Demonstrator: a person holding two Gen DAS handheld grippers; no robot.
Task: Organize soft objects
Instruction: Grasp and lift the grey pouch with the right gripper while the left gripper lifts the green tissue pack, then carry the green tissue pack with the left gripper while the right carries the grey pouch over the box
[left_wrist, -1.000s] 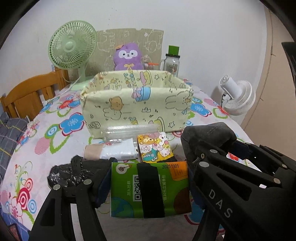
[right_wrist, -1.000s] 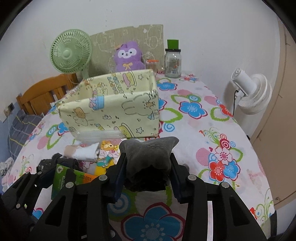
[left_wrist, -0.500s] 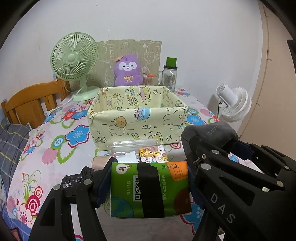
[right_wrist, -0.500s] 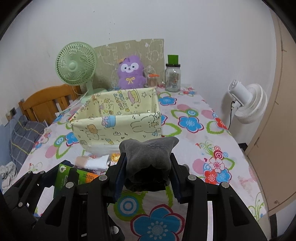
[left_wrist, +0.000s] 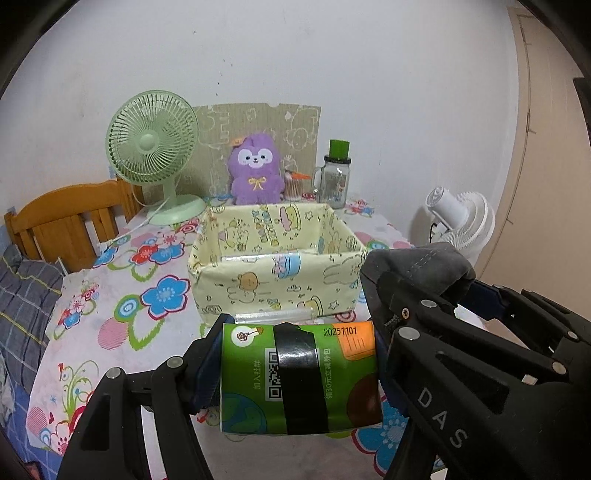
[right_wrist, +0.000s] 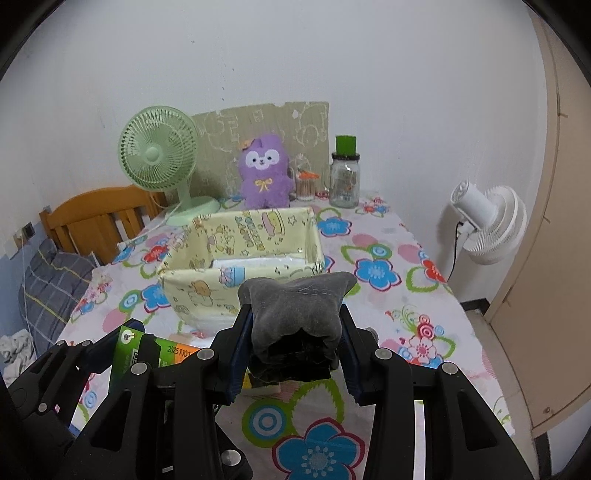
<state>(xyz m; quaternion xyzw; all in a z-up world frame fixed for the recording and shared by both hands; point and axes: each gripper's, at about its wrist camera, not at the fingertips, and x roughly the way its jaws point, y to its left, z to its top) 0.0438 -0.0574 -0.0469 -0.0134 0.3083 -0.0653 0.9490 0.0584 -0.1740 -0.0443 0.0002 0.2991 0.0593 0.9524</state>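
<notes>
Now both grippers are loaded and held above the flowered surface (right_wrist: 373, 236), just short of the yellow cartoon-print fabric bin (left_wrist: 275, 266), probably so each soft item can be dropped over its near wall. The left gripper (left_wrist: 297, 373) has its fingers closed to the width of a green tissue pack (left_wrist: 299, 380), pinching it by its two short ends with the printed face toward the camera. The pack sits level between the fingers, clear of the surface, with the bin straight ahead of the fingertips. The right gripper (right_wrist: 295, 332) has its fingers closed on a grey fabric pouch (right_wrist: 295, 306), whose soft top bulges up and spreads past the fingertips; from the left wrist view the same pouch shows just right of the left fingers.

Readable marks: the pack carries the date stamp "20251101" on an orange corner, a QR code partly covered by a strip of black tape, and small Chinese print I cannot read fully. The right gripper's arm bears the letters "DAS". The bin's inner wall reads "HAPPY" with a second word too small to tell.

Beyond the bin, well ahead of the fingers, stand a green desk fan (left_wrist: 155, 162), a purple plush toy (left_wrist: 255, 173) and a glass jar with a green lid (left_wrist: 337, 177). A clear plastic packet lies inside the bin.
</notes>
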